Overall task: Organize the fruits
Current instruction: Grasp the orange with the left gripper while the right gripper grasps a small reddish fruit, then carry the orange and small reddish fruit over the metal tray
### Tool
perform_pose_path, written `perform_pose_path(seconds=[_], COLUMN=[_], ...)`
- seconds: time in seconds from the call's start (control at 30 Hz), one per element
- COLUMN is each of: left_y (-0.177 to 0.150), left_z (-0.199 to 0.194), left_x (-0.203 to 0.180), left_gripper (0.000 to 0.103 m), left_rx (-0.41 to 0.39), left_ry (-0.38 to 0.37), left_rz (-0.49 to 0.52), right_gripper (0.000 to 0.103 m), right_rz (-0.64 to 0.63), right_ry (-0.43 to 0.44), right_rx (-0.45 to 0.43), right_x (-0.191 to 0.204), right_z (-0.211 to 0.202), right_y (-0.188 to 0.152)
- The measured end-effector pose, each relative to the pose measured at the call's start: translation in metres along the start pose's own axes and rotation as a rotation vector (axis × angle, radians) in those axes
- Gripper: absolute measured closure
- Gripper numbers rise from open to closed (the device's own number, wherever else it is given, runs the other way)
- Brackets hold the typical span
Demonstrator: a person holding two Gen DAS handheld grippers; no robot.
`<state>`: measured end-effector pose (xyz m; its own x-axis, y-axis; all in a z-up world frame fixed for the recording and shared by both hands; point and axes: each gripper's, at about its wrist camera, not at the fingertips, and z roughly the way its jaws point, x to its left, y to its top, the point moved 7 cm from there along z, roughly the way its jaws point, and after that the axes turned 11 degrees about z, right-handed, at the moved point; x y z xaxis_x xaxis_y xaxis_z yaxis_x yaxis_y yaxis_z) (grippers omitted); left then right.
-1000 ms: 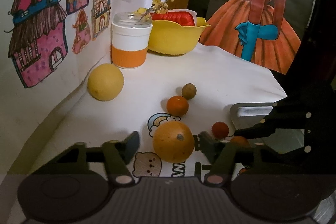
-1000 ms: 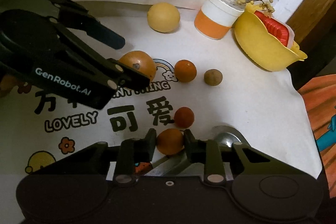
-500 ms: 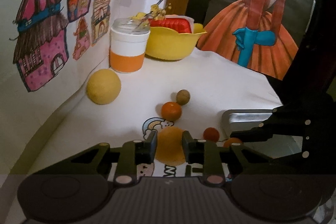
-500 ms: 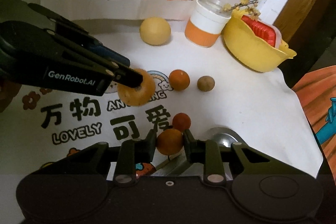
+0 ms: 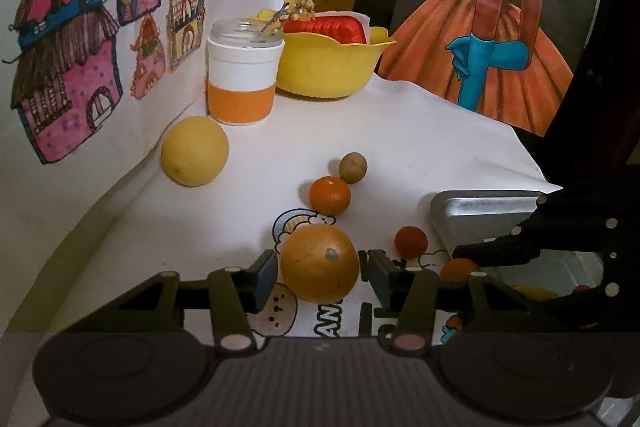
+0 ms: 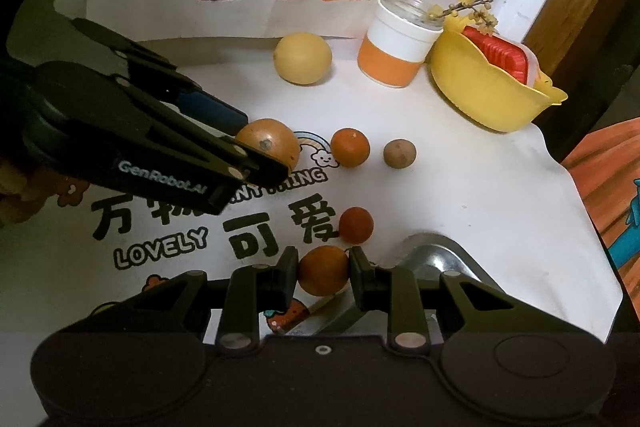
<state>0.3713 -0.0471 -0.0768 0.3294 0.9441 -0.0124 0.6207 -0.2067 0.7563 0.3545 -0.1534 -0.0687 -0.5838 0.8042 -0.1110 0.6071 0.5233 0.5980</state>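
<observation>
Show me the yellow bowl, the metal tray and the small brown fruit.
yellow bowl [image 6: 484,99], right wrist view, outer wall.
metal tray [image 5: 480,213], left wrist view, near rim.
small brown fruit [image 6: 399,154], right wrist view, middle.

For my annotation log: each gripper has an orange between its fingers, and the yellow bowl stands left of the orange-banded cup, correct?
Not quite: in the right wrist view the yellow bowl stands right of the orange-banded cup. The rest holds: the left gripper and the right gripper each bracket an orange.
</observation>
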Motion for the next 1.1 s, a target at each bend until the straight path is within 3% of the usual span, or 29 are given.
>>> perform_pose_path(seconds=[0.17, 0.5, 0.8, 1.1], left_y=[-0.003, 0.0, 0.013, 0.023], left_z=[0.008, -0.001, -0.018, -0.023], left_x=[0.004, -0.001, -0.027, -0.065], left_gripper=[0.054, 0.056, 0.056, 0.056], left_rx=[0.012, 0.001, -0.029, -0.047], left_ry=[-0.014, -0.018, -0.047, -0.084], left_rz=[-0.03, -0.028, 0.001, 0.014], right_gripper=[0.074, 0.074, 0.074, 0.074], right_rz=[0.001, 0.025, 0.055, 0.12], right_ry=[0.001, 0.004, -0.019, -0.084], right_rx=[0.006, -0.02, -0.061, -0.085], right_x=[-0.002, -0.005, -0.016, -0.055], right_z=[0.003, -0.006, -0.032, -0.069], right_y=[-0.001, 0.002, -0.001, -0.019])
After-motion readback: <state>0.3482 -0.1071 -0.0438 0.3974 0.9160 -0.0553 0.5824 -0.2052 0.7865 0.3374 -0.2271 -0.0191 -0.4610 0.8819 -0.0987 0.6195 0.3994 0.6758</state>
